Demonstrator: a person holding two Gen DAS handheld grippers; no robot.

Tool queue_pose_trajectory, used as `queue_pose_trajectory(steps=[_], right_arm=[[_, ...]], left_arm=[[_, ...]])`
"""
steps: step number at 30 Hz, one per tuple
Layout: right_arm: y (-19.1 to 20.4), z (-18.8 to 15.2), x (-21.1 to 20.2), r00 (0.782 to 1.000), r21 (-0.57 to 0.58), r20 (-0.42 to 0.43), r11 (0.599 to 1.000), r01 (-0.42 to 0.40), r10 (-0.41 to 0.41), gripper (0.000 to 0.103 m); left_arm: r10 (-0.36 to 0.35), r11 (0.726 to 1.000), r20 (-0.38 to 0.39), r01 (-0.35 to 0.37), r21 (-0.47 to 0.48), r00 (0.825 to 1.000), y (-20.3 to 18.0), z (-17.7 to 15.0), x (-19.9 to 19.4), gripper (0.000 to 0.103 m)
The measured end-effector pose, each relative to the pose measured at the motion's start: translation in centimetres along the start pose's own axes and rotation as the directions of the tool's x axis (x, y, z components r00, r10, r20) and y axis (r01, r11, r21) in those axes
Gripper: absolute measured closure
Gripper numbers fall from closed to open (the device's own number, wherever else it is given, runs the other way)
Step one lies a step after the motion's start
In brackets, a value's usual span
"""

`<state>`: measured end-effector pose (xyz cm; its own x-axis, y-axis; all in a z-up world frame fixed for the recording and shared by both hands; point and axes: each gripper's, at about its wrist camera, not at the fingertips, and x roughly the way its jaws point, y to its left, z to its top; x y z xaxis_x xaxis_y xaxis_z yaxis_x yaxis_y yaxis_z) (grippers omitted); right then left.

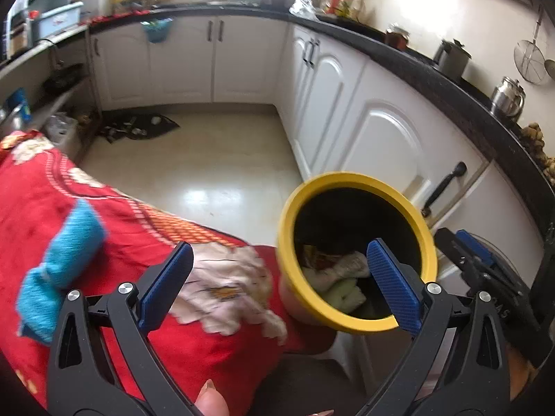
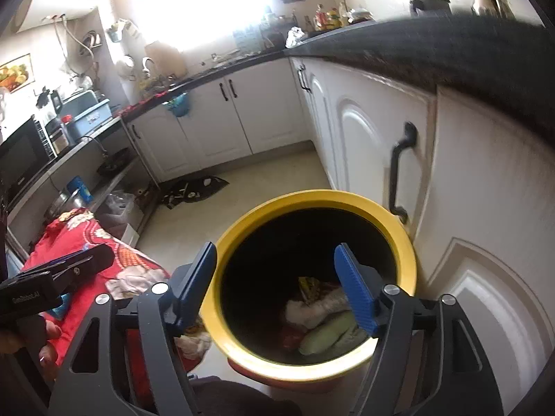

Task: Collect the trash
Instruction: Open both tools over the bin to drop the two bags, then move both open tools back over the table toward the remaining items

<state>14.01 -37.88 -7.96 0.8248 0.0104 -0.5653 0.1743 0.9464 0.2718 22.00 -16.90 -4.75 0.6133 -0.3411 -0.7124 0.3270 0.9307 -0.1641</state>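
Observation:
A yellow-rimmed bin (image 1: 288,270) with a black inside stands by the red-clothed table's right edge, against the white cabinets. It holds crumpled white paper (image 1: 347,267), a wrapper and a pale green piece. In the right wrist view the bin (image 2: 222,326) sits right under my right gripper (image 2: 277,277), which is open and empty above its mouth; the trash (image 2: 319,308) lies at the bottom. My left gripper (image 1: 277,270) is open and empty over the table's edge and the bin's left rim. A blue wrapper-like item (image 1: 59,263) lies on the cloth at left, blurred.
The red floral cloth (image 1: 104,242) covers the table at left. White cabinets (image 1: 374,131) with black handles and a dark countertop (image 1: 451,79) run along the right and back. A dark mat (image 1: 138,128) with scraps lies on the floor by a shelf unit.

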Motion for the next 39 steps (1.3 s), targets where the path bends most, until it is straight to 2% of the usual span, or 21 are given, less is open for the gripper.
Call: queue_pose_trajectory(steps=[6, 10, 19, 28, 39], right_arm=[[2.0, 0.4, -1.1, 0.999, -0.025, 0.024, 0.999, -0.044, 0.045, 0.028], [4.0, 0.5, -1.8, 0.996, -0.054, 0.032, 0.996, -0.077, 0.079, 0.024], [9.6, 0.3, -2.3, 0.986, -0.142, 0.024, 0.977, -0.161, 0.166, 0.02], [15.8, -0.4, -2.0, 0.966, -0.229, -0.024, 0.94, -0.255, 0.256, 0.019], [22.9, -1.8, 0.1, 0.942, -0.307, -0.11, 0.891, -0.334, 0.316, 0.019]], left_arm=[[0.068, 0.997, 0.067, -0.066, -0.036, 0.995, 2.9, -0.5, -3.5, 0.011], [0.136, 0.989, 0.111, -0.128, -0.072, 0.985, 5.2, -1.2, -6.0, 0.011], [0.238, 0.962, 0.157, -0.21, -0.176, 0.958, 10.8, -3.0, -10.6, 0.011], [0.33, 0.923, 0.161, -0.283, -0.259, 0.93, 15.9, -5.3, -14.4, 0.011], [0.399, 0.885, 0.122, -0.346, -0.312, 0.909, 20.5, -8.7, -17.6, 0.011]])
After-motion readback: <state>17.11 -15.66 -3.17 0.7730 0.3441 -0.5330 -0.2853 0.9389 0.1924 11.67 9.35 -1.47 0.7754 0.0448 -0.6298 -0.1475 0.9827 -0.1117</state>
